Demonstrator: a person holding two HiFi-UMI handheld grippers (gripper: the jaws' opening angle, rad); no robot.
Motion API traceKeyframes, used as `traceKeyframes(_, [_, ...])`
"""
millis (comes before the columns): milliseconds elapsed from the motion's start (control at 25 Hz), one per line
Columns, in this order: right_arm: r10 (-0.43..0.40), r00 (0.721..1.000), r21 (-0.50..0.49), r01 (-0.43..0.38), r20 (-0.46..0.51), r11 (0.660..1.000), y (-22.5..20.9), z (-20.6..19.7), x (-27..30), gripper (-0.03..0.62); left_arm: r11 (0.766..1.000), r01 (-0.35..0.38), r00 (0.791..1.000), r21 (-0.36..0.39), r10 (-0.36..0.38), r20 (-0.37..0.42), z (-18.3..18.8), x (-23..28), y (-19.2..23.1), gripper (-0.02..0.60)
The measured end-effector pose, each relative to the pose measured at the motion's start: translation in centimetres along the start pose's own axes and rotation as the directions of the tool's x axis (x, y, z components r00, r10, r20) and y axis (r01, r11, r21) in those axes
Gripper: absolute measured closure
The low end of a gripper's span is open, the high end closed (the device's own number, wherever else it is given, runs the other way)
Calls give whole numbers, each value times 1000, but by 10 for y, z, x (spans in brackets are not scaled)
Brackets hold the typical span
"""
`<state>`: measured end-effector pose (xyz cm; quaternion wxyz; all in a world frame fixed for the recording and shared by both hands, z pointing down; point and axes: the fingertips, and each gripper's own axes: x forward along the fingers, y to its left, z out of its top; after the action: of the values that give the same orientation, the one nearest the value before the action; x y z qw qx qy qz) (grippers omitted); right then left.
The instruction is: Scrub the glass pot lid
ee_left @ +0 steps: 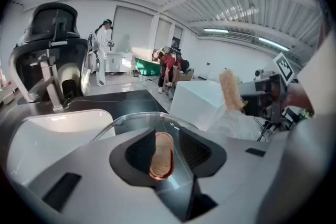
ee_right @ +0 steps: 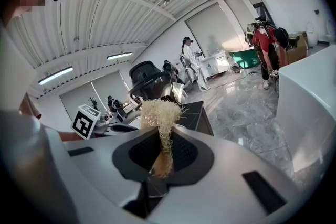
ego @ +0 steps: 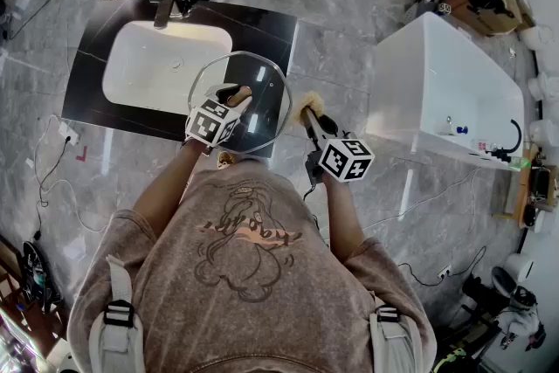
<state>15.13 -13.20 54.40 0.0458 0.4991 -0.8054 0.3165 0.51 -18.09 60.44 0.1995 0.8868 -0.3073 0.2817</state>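
Nearest the person, the left tool (ego: 229,100) is clamped on the copper knob (ee_left: 161,155) of the glass pot lid (ego: 266,87). The right tool (ego: 310,120) is clamped on a fibre scrubber (ee_right: 160,113) just beside the lid's right rim. The lid hangs over the front edge of the black desk (ego: 96,57), with the basin (ego: 157,57) beyond. A good scrub probably needs a firm knob grip and light circular strokes. The lid lies nearly flat, knob side up. Being round, it has no long axis.

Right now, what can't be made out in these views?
- Head view: whether the scrubber touches the glass lid; too small to tell.
- Left gripper view: the lid's near half, hidden behind the left gripper.
- Dirt or suds on the glass: too small in every view.
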Motion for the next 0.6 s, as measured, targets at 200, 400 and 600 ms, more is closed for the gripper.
traceKeyframes(200, [15,1000,-9,-15,-3,1000,8,1,-5,546,998,-7,995,-68,14,104,15,-37,-1,565])
traceKeyframes(400, [49,999,-28,-49,8,998,29,9,-9,546,991,-6,984,-134,30,176,27,-79,-5,565])
traceKeyframes(600, [35,999,-124,-30,38,992,48,23,-12,546,987,-64,957,-148,103,271,40,-122,-1,565])
